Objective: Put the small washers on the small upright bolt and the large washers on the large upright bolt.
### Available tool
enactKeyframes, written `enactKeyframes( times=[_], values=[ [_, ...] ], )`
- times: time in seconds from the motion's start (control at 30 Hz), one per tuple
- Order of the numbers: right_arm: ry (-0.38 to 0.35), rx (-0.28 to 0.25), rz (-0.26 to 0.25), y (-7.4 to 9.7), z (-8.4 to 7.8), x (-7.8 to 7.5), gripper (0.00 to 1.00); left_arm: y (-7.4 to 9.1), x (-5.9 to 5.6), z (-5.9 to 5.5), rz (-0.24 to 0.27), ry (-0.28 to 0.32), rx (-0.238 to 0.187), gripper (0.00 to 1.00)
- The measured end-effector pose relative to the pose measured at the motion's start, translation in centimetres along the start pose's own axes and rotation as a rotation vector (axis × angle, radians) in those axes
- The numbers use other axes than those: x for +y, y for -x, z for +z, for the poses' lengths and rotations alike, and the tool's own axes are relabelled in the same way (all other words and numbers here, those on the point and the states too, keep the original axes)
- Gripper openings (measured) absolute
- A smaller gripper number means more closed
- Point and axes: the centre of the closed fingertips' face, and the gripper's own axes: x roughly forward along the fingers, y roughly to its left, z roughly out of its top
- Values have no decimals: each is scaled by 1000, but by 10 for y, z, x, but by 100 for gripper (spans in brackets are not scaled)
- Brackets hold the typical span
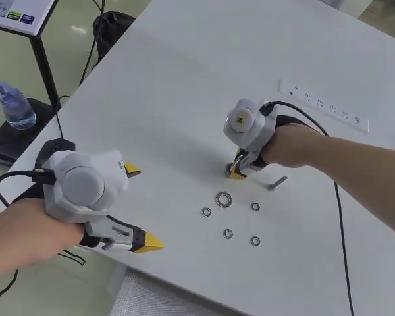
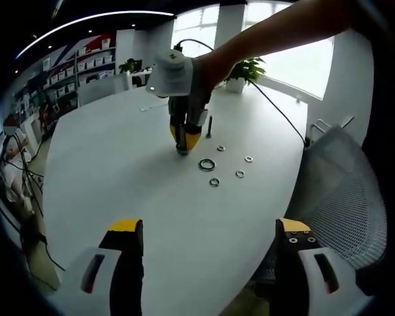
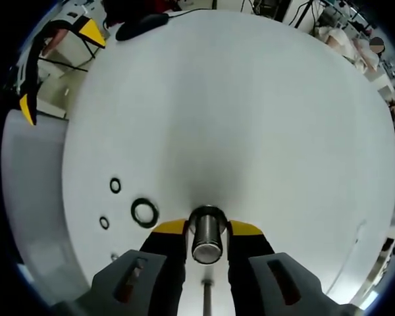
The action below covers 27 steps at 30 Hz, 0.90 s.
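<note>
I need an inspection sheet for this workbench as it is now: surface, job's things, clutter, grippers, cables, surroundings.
Surface: white table, mostly bare.
Job's things: large bolt held on end at the table; small bolt lying flat; one large washer and four small washers loose, none on a bolt.
Clutter: power strip at the far side.
Grippers: right gripper shut on the large bolt; left gripper open, holding nothing.
Cables: black cable crossing the table from the right gripper.
Surroundings: spray bottle on a side stand; mesh chair.

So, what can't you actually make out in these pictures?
- Head view: the right gripper blocks the large bolt it grips.
- Right gripper view: seen end-on, the bolt hides its own base; contact with the table unclear.
- Left gripper view: small washers too tiny to compare sizes.
</note>
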Motion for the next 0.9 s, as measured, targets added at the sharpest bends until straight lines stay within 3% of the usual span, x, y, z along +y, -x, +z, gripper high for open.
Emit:
enactKeyframes(
  times=[0.27,0.4,0.73,0.83,0.9],
  values=[
    [-14,-18,8,-1,4,-1,25,2,-4,0,-3,1,-2,81],
    [-4,-42,14,-2,11,-1,41,3,-6,-1,-7,-2,7,81],
    [-4,-58,4,4,1,-9,40,8,-4,8,5,-10,-21,85],
    [-58,-89,22,15,2,-8,41,7,-3,10,10,-14,-26,87],
    [-58,-87,16,13,-1,-11,42,6,-4,10,7,-14,-18,87]
  ],
)
